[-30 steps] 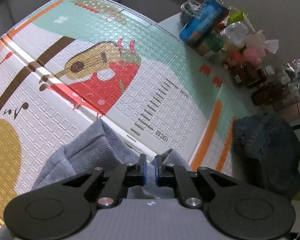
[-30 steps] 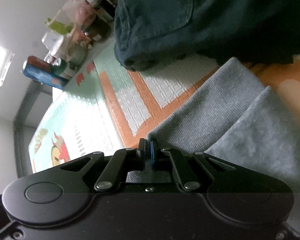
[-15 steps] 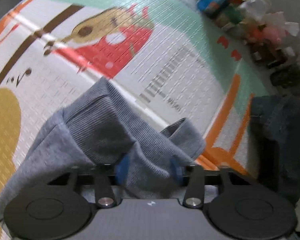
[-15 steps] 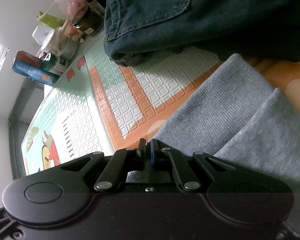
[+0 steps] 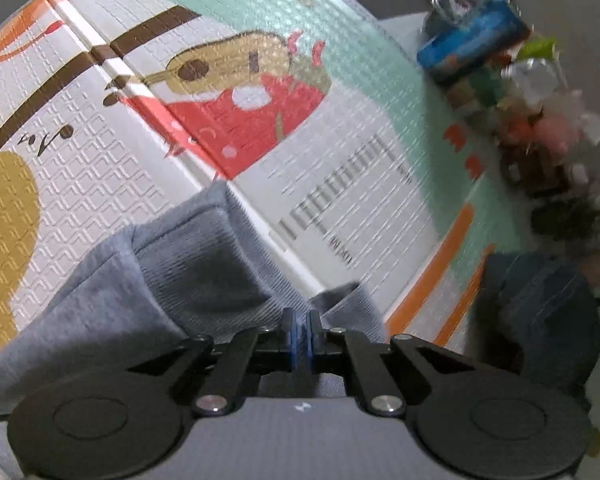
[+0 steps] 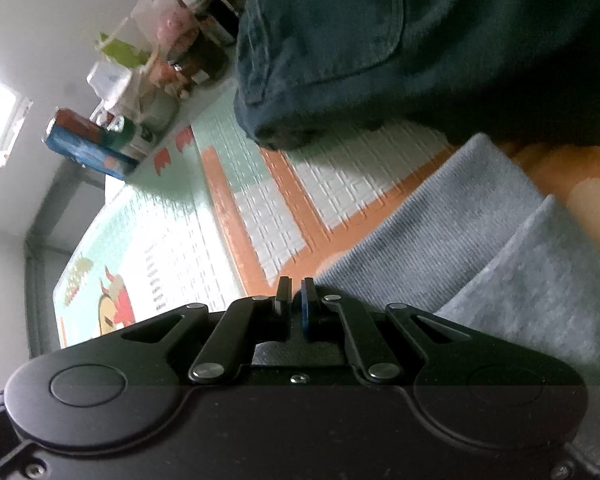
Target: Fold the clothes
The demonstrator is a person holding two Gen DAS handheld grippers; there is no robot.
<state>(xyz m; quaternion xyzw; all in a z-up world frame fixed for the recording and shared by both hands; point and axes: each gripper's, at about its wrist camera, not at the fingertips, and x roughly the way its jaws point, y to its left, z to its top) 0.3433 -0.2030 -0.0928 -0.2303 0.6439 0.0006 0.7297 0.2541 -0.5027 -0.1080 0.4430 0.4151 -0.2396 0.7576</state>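
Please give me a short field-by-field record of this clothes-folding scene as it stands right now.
surface: patterned play mat with a guitar print
garment in work: grey sweatshirt, bunched up on the mat
left gripper: just closed, shut over the sweatshirt's ribbed hem; cloth between the pads not visible
right gripper: shut at the ribbed hem; grip hidden
other clothing: dark jeans, heaped at the mat's edge
background: blue can among blurred clutter
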